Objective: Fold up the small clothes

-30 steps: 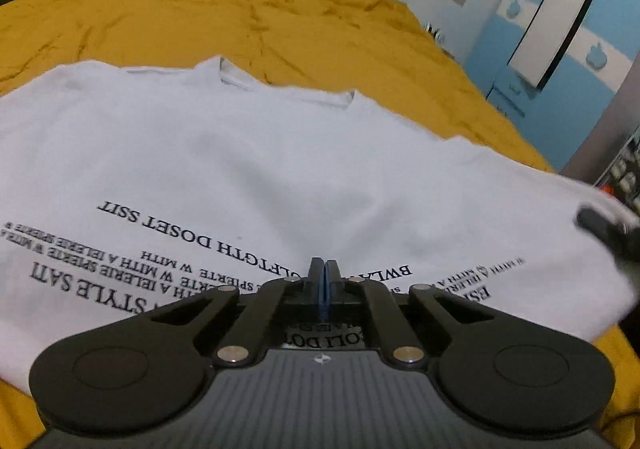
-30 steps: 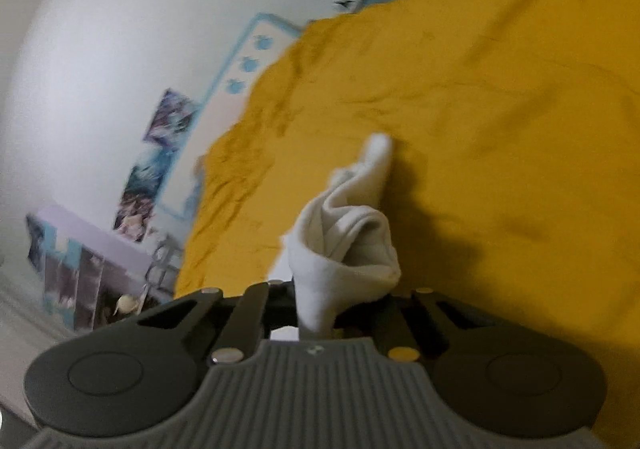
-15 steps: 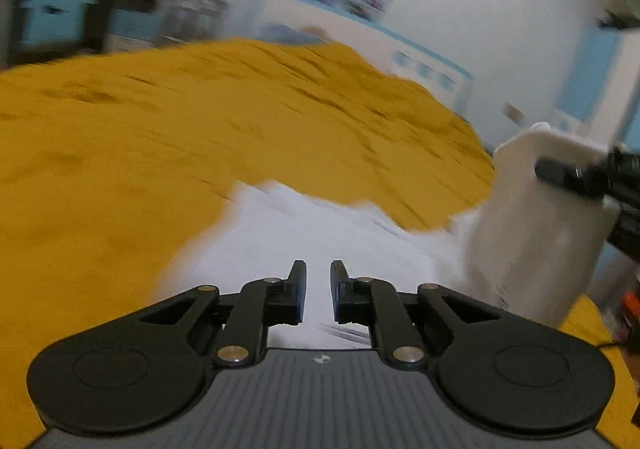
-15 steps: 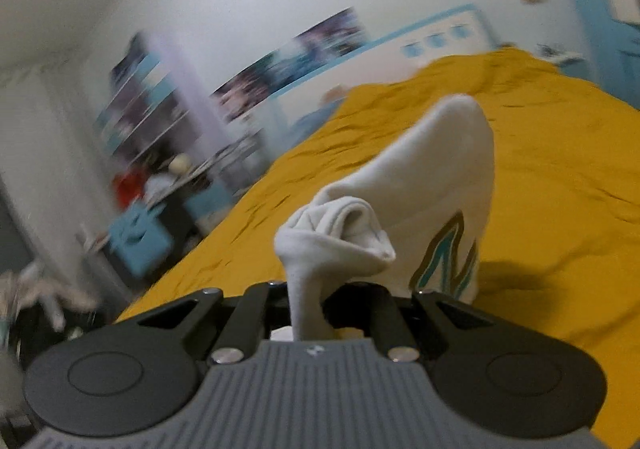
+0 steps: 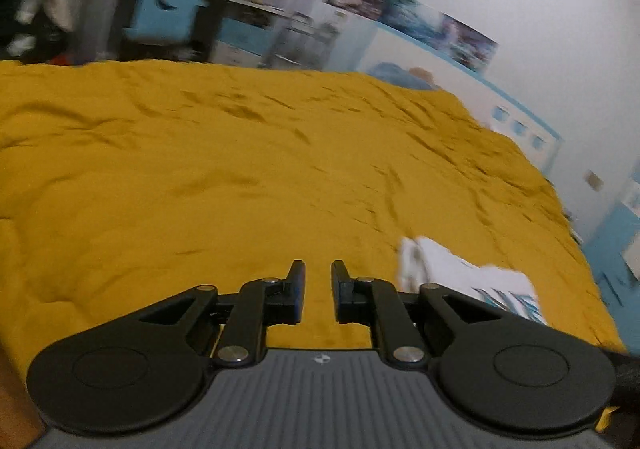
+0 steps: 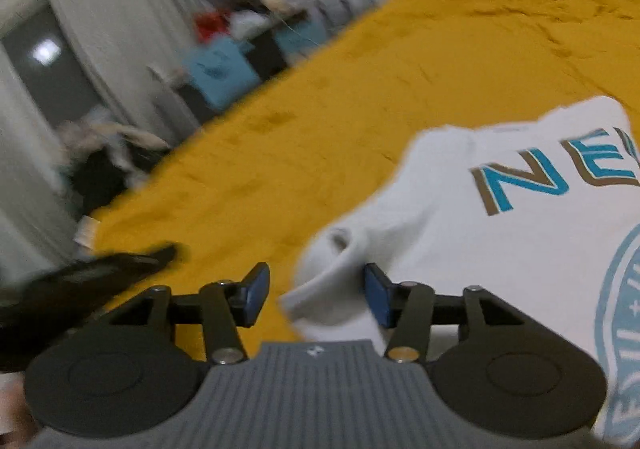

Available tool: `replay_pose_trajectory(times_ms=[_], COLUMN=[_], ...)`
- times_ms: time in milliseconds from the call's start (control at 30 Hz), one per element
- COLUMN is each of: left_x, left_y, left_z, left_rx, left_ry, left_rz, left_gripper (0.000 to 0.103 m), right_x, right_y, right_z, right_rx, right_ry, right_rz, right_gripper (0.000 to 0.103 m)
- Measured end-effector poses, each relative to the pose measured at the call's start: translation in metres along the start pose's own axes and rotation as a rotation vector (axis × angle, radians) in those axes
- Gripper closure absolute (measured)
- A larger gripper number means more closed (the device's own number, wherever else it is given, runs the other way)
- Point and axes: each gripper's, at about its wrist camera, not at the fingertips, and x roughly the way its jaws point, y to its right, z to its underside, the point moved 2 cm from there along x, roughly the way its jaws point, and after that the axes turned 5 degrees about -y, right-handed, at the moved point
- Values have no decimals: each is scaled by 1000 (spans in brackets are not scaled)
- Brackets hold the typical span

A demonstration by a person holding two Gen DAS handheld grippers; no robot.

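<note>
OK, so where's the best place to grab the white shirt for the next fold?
Probably the raised, bunched corner of the white shirt, which lies between the right gripper's opening jaws. Come from this near side: that fold stands up off the yellow bedspread, while the rest lies flat.

White T-shirt [image 6: 500,245] with blue lettering lying folded, print side up, on a mustard-yellow bed [image 6: 340,121].

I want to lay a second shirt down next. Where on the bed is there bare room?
The yellow bedspread lies bare ahead of the left gripper, up to the cluttered desk and the wall. The near right corner is taken by the white T-shirt, a fold of it between the opening jaws of the right gripper.
</note>
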Motion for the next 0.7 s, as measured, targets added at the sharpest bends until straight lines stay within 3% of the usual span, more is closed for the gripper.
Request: replay_pose_trajectory(times_ms=[67,167,233,267,300,333,367,433,467,533,567,600,633,700], left_x=[16,32,31,31,33,35,37,51,59,78,82,84,85,86], left_y=[9,20,34,42,52,62,68,75,74,67,65,63,62,61], left_z=[-1,-8,-11,-11,-9,-5,0,8,11,15,17,19,18,19], left_rx=[46,-15,-9,24,70,120,160,192,187,120,85,58,59,68], left_ry=[-85,-203,-226,-243,-270,-286,-284,-282,-311,-420,-446,-451,-437,-422], left_rz=[107,334,475,519,543,520,451,257,224,300,342,377,376,350], left_gripper=[74,67,48,32,27,27,27,30,31,33,46,75,90,92], right_x=[-32,-78,-94,-99,-103,-106,-107,-107,-105,-97,-93,-89,-84,-78], right_y=[6,35,53,58,64,72,82,106,116,129,133,136,137,133], right_z=[3,1,0,4,9,14,20,29,34,45,50,53,56,60], right_rx=[20,56,37,12,-10,-6,36,167,231,296,319,342,361,364], right_ry=[63,133,126,107,89,76,62,42,25,-12,-29,-45,-55,-63], right_rz=[-22,78,167,212,259,284,292,248,214,181,162,130,102,99], right_gripper=[50,50,50,50,48,46,41,34,34,34,34,33,32,33])
